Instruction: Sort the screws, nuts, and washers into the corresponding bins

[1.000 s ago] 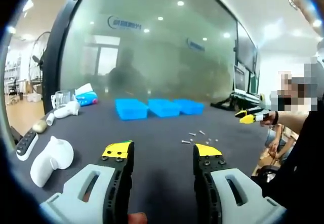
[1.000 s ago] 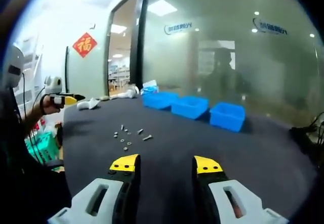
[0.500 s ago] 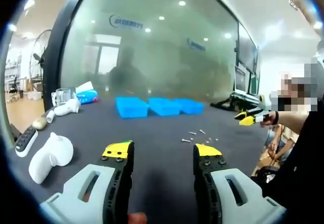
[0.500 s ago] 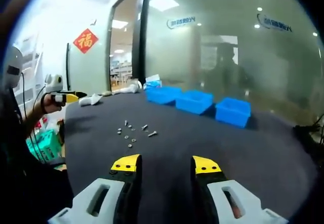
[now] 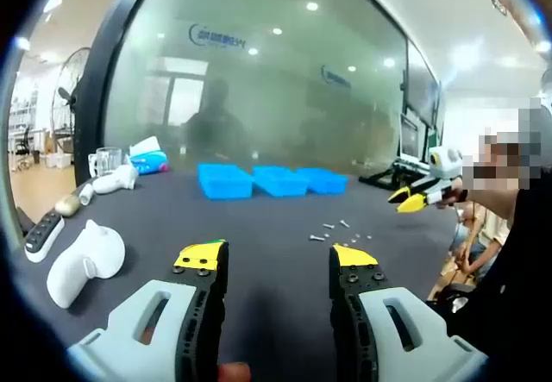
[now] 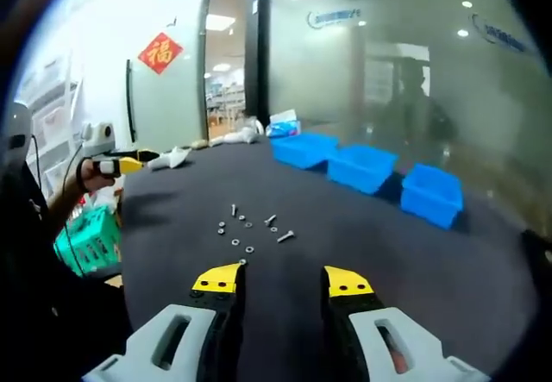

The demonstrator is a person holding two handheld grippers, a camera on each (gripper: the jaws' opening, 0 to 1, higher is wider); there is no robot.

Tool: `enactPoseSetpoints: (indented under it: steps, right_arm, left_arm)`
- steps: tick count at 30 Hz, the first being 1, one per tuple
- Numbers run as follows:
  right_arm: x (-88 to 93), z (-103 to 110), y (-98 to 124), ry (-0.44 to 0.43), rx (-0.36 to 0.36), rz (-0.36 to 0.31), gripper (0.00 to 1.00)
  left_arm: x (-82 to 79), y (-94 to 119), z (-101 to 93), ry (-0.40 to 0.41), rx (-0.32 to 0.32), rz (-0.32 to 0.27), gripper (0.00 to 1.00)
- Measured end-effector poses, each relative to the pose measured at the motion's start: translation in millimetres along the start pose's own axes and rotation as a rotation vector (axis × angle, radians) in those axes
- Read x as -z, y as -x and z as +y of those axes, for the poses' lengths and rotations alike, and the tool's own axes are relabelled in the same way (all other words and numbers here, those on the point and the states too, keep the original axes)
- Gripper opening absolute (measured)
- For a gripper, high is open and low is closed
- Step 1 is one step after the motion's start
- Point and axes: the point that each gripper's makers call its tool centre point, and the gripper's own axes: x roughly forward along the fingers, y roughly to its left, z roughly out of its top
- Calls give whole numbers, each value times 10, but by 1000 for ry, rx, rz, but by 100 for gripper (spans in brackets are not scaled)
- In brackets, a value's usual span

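A small scatter of screws, nuts and washers [image 6: 249, 231] lies on the dark table, just ahead of my right gripper [image 6: 281, 282], which is open and holds nothing. The same scatter [image 5: 338, 231] lies farther off, ahead and to the right of my open, empty left gripper [image 5: 279, 259]. Three blue bins [image 5: 270, 181] stand in a row at the back of the table; in the right gripper view the bins [image 6: 366, 168] run from centre to right. The right gripper [image 5: 418, 197] enters the left gripper view at the right; the left gripper [image 6: 116, 165] appears at the left of the right gripper view.
White plastic parts [image 5: 82, 262], a remote [image 5: 43, 234], a glass mug [image 5: 105, 164] and a blue packet [image 5: 148, 168] sit along the table's left side. A frosted glass wall [image 5: 276, 97] rises behind the bins. A green basket [image 6: 90, 237] stands beside the table.
My right gripper has moved closer to the scattered hardware, which now lies lower and larger in its view. In the left gripper view the right gripper has tilted downward.
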Motion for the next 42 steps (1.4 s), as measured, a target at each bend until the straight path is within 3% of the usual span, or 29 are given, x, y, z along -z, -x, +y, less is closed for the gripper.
enactPoseSetpoints:
  steps: [13, 21, 35, 42]
  right_arm:
    - [-54, 159, -522, 57, -94, 200, 30]
    - [-3, 150, -764, 84, -107, 286, 28]
    - [80, 88, -955, 54, -99, 345, 25]
    - [74, 37, -1013, 27, -83, 339, 16]
  left_arm:
    - [11, 24, 13, 12, 0, -6, 46]
    - [43, 29, 47, 24, -4, -7, 46]
    - [113, 13, 69, 50, -3, -7, 46]
    - [120, 16, 79, 53, -8, -6, 46]
